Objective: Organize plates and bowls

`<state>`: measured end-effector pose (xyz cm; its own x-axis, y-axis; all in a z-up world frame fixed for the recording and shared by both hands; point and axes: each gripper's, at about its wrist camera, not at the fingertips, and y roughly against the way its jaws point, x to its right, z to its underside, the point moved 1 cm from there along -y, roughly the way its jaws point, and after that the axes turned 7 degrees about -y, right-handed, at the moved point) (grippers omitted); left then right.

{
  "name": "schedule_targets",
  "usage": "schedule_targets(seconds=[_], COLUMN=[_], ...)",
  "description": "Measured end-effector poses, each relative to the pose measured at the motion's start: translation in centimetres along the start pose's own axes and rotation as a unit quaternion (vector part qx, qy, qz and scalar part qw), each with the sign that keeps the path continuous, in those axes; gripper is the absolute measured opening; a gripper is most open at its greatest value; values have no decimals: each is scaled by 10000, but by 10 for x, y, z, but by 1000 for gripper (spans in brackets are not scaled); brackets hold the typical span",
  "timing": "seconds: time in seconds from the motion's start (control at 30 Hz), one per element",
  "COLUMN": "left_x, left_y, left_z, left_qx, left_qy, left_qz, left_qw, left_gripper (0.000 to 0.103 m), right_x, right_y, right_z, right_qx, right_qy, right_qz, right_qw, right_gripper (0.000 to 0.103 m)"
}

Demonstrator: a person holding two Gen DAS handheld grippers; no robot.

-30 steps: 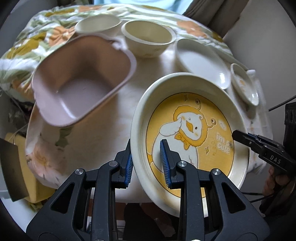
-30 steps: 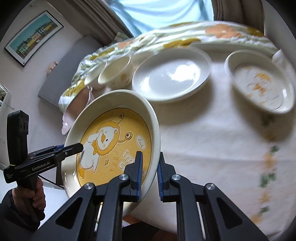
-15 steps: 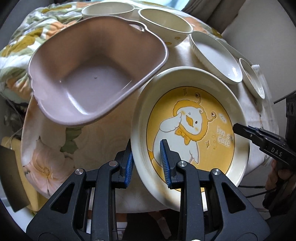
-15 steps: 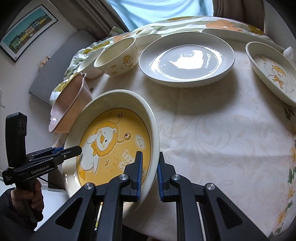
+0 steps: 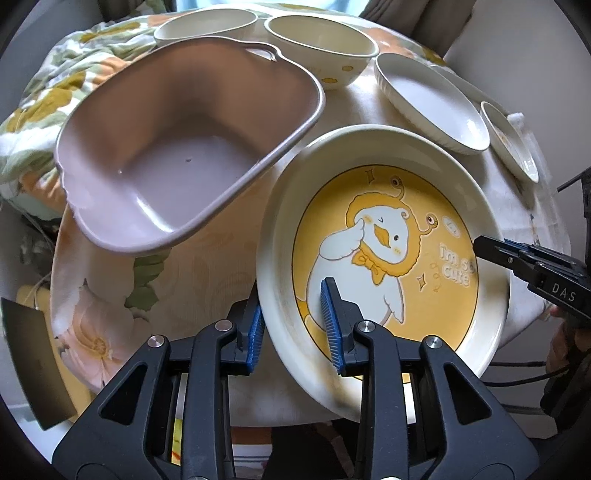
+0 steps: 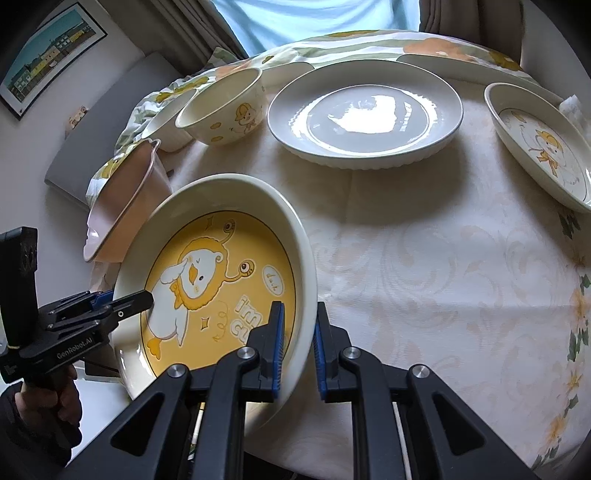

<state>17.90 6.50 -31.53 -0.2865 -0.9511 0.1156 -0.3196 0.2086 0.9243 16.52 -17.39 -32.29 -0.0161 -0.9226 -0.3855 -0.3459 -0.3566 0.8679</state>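
Observation:
A cream plate with a yellow duck picture is held tilted over the table's near edge; it also shows in the right wrist view. My left gripper is shut on its left rim. My right gripper is shut on its right rim and shows in the left wrist view. A pink square bowl stands just left of the plate. A cream duck bowl, a plain white plate and a small duck plate stand farther back.
A second cream bowl stands behind the pink bowl. The round table has a pale floral tablecloth. Another flat plate lies at the far edge. A framed picture hangs on the wall at left.
Both grippers have carried the duck plate down and closer to the table, next to the pink bowl. Both stay shut on its rim.

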Motion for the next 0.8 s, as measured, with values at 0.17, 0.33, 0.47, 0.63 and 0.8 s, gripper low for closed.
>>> schedule_targets(seconds=[0.17, 0.33, 0.47, 0.63, 0.8], left_x=[3, 10, 16, 35, 77], left_y=[-4, -2, 7, 46, 112], left_z=[-2, 0, 4, 8, 0], left_qx=[-11, 95, 133, 420, 1147], left_qy=[14, -16, 87, 268, 329], left_qz=[0, -183, -388, -578, -743], left_qw=[10000, 9998, 9991, 9971, 9901], left_gripper=[46, 82, 82, 82, 85], right_x=[-5, -11, -7, 6, 25], right_y=[0, 1, 13, 47, 108], right_z=[2, 1, 3, 10, 12], right_qx=[81, 126, 216, 314, 657], right_qy=[21, 51, 108, 303, 418], right_qz=[8, -32, -86, -91, -79], right_qw=[10000, 9999, 9997, 9990, 9969], right_gripper=[38, 56, 56, 56, 65])
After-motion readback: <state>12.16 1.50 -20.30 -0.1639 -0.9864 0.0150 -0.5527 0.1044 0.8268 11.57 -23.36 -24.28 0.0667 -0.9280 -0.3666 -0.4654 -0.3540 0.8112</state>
